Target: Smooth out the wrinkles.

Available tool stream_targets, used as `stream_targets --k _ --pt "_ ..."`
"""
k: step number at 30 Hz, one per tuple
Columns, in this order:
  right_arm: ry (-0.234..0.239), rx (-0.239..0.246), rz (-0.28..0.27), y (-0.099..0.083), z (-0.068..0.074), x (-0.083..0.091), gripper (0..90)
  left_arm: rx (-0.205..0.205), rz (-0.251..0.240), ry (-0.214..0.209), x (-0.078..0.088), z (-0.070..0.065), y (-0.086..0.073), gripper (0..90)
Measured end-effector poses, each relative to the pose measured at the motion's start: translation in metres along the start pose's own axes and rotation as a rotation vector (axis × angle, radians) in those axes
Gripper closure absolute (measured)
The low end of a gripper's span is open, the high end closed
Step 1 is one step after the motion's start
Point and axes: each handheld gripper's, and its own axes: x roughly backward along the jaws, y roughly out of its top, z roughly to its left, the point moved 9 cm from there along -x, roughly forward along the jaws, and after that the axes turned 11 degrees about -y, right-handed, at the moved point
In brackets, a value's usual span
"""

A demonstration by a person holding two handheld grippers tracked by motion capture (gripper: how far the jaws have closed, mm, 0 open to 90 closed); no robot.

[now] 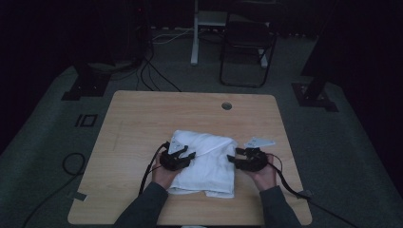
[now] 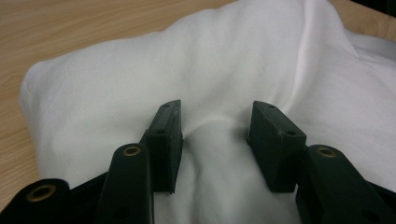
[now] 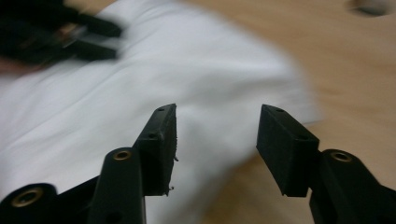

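**Closing In on a White Cloth From Both Sides**

Flanking a rumpled white cloth [image 1: 205, 163] on a light wooden worktop [image 1: 142, 118], a person seated at the near edge holds a pair of tongs in each hand. The left tongs [image 1: 186, 156] rest on the cloth's left part, jaws apart; in the left gripper view they press down into the fabric [image 2: 205, 70], and a low ridge of it has bunched up between them, apparently so that closing would pinch a fold. The right tongs [image 1: 233, 157] hover at the cloth's right edge, jaws likewise spread and gripping nothing; the right gripper view is blurred, with one jaw over the cloth [image 3: 116, 121] and the other over bare wood, which suggests they are lining up to take the hem. The cloth lies in a loose, roughly folded heap at the middle of the worktop's near half, between the two hands. Taking it from opposite sides looks meant to let both hands lift or spread it evenly. A small pale plate [image 1: 259, 141] lies just beyond the right hand [image 1: 264, 176].
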Motion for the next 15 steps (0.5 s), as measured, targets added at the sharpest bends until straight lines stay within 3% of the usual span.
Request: stream_targets --k 3,4,5,7,8,9,11,15 --pt "0.049 0.038 -0.004 -0.010 0.030 -0.002 40.7 0.013 -0.017 -0.014 0.004 -0.001 0.004 53.2" --pt "0.049 0.038 -0.004 -0.010 0.030 -0.002 40.7 0.013 -0.017 -0.014 0.004 -0.001 0.004 52.2" --pt "0.069 0.062 -0.025 -0.011 0.048 -0.001 38.3 0.023 -0.039 -0.015 0.010 -0.002 0.011 51.3" --pt "0.084 0.083 -0.046 -0.009 0.058 -0.001 38.1 0.046 -0.083 -0.044 0.019 -0.007 0.019 49.8" --pt "0.084 0.083 -0.046 -0.009 0.058 -0.001 38.1 0.046 -0.083 -0.044 0.019 -0.007 0.019 49.8" --pt "0.085 0.094 -0.050 -0.008 0.061 -0.003 38.2 0.053 -0.122 -0.070 0.028 -0.013 0.025 49.8" --pt "0.056 0.122 -0.024 -0.013 0.061 -0.012 40.7 0.038 -0.150 -0.092 0.039 -0.021 0.030 49.9" --pt "-0.029 0.178 0.060 -0.032 0.053 -0.026 43.5 0.008 -0.130 -0.073 0.055 -0.027 0.017 50.2"
